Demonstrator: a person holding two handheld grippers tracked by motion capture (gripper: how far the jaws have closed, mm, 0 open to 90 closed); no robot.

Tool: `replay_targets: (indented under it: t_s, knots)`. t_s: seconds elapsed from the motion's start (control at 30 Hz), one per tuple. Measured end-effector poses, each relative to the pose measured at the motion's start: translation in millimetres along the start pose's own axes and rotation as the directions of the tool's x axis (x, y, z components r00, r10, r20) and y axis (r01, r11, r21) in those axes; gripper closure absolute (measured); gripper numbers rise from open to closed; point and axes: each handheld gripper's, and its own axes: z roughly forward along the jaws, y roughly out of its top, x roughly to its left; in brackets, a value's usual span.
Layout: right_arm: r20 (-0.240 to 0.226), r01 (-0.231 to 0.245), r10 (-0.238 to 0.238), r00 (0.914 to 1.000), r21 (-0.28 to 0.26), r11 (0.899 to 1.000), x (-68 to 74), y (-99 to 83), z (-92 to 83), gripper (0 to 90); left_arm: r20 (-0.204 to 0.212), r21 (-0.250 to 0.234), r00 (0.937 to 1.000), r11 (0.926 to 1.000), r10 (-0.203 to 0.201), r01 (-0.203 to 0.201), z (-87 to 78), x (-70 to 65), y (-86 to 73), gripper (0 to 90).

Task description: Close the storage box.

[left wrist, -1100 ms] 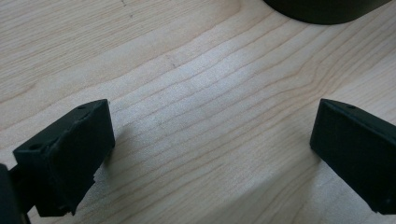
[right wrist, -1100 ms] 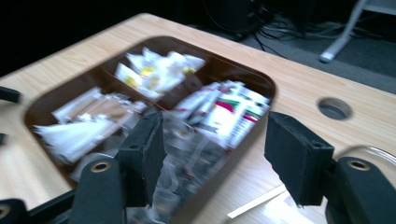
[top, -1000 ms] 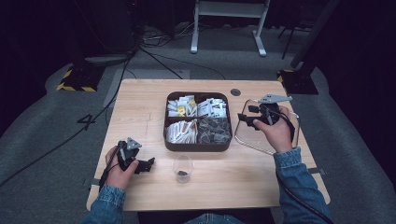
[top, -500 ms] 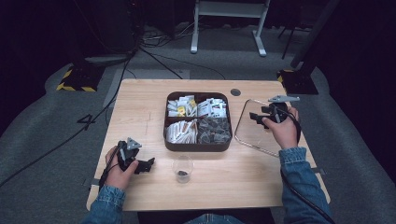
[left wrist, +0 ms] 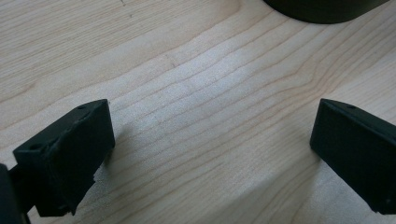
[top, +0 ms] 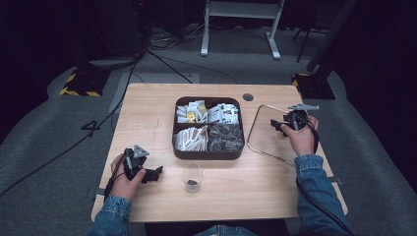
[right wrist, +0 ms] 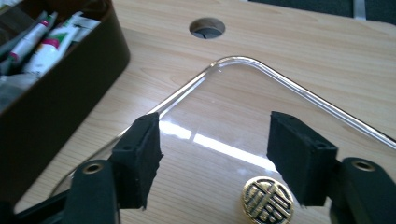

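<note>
Right of centre in the high view we have our right gripper (top: 281, 126) low over the clear lid (top: 265, 140), which lies flat on the table (top: 147, 103) just right of the dark box (top: 209, 153) of sachets. In the right gripper view its jaws stand apart, having just closed a little, with nothing between the pads; the lid's gold knob (right wrist: 267, 201) sits at bottom centre, below the gap and nearer the right jaw, not gripped. Lower left in the high view, our left gripper (top: 153, 173) rests on the wood, jaws wide and empty. A small cup (top: 192, 177) stands at bottom centre, just below the box.
</note>
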Motion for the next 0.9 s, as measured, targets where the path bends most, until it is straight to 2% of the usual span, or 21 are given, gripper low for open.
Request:
replay_targets:
  t_s: [0.17, 0.23, 0.33, 0.57, 0.77, 0.9]
  knots:
    - [0.032, -0.014, 0.014, 0.9994, 0.005, 1.0, -9.1, -7.9, 6.7, 37.9, 0.0, 0.0, 1.0, 1.0, 0.0, 0.0, 0.0, 0.0, 0.0, 0.2]
    - [0.062, -0.003, 0.001, 0.9981, 0.022, 1.0, -11.6, -10.7, 9.2, 38.6, 0.0, 0.0, 1.0, 1.0, 0.0, 0.0, 0.0, 0.0, 0.0, 0.2]
    - [0.089, -0.022, 0.017, 0.9959, 0.049, 0.999, -15.7, -15.3, 12.7, 40.0, 0.0, 0.0, 1.0, 1.0, 0.0, 0.0, 0.0, 0.0, 0.0, 0.2]
    - [0.096, -0.053, 0.041, 0.9945, 0.128, 0.99, -20.2, -23.8, 18.4, 41.5, 0.0, 0.0, 1.0, 1.0, 0.0, 0.0, 0.0, 0.0, 0.0, 0.2]
    - [0.094, -0.071, 0.055, 0.9941, 0.17, 0.983, -20.1, -27.9, 21.2, 44.4, 0.0, 0.0, 1.0, 1.0, 0.0, 0.0, 0.0, 0.0, 0.0, 0.2]
    - [0.09, -0.1, 0.083, 0.9924, 0.206, 0.973, -19.7, -29.9, 21.5, 47.1, 0.0, 0.0, 1.0, 1.0, 0.0, 0.0, 0.0, 0.0, 0.0, 0.2]
